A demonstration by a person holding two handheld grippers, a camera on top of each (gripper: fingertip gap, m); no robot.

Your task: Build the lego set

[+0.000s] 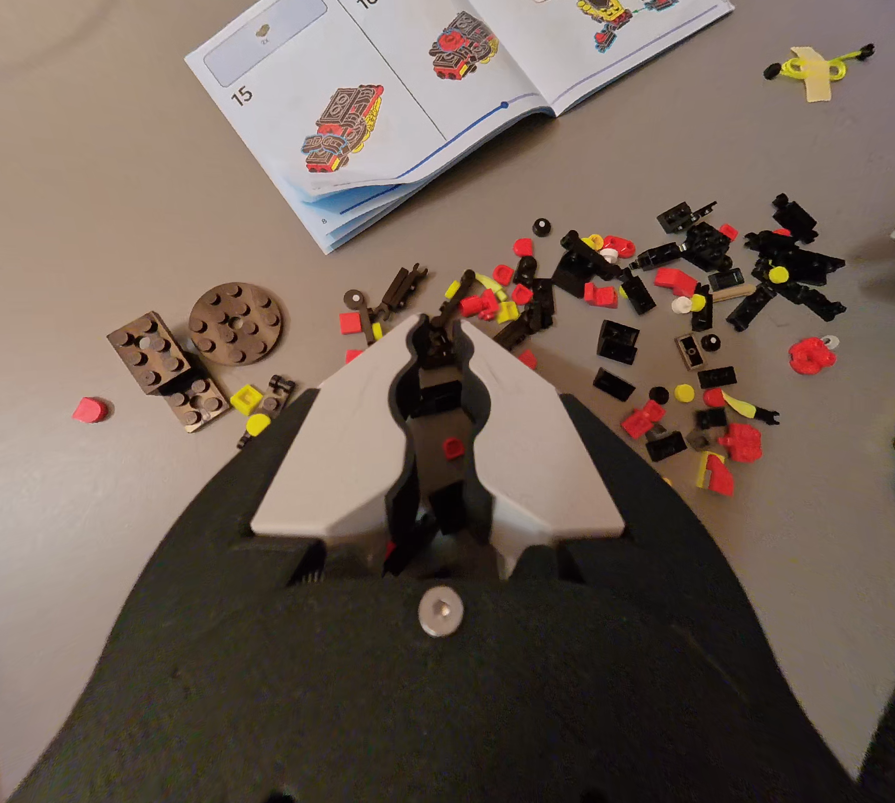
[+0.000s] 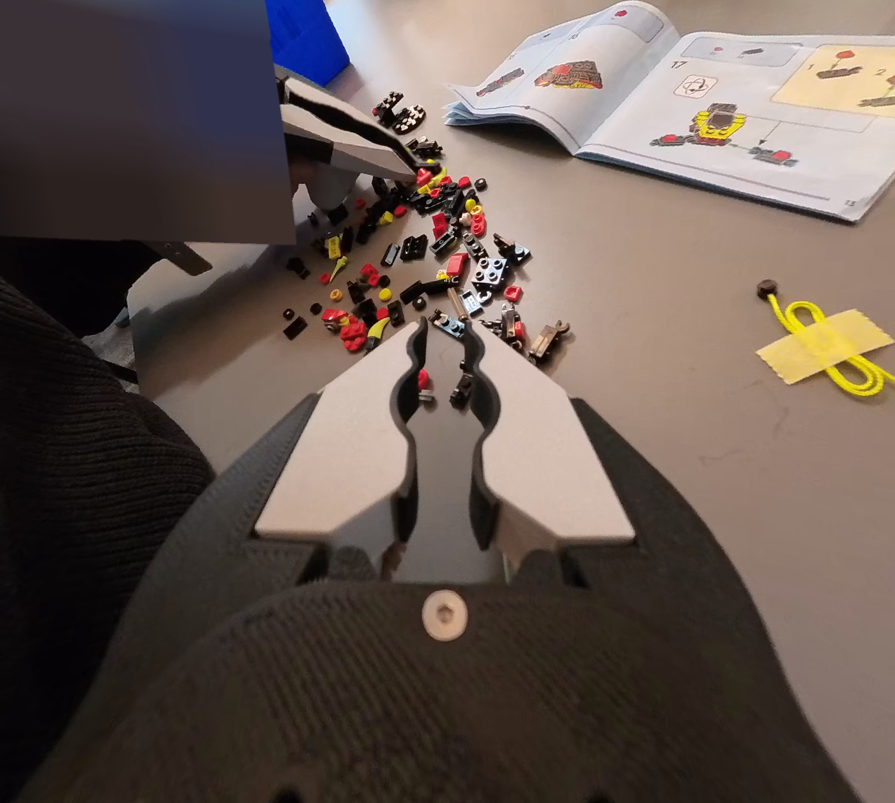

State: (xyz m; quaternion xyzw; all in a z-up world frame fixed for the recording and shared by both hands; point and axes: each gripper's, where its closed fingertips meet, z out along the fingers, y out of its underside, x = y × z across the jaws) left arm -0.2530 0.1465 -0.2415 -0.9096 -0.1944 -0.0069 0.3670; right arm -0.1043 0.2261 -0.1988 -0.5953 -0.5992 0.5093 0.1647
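Two grippers flank the brick pile [image 2: 426, 247]: left gripper [image 1: 438, 334] clamps a black bar piece [image 1: 448, 310]; right gripper [image 2: 445, 334] jaws slightly apart, bare.

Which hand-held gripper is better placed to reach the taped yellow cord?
Right, probably. The right hand-held gripper is open, and the yellow cord lies close on its right. The left hand-held gripper pinches a dark piece over the brick pile.
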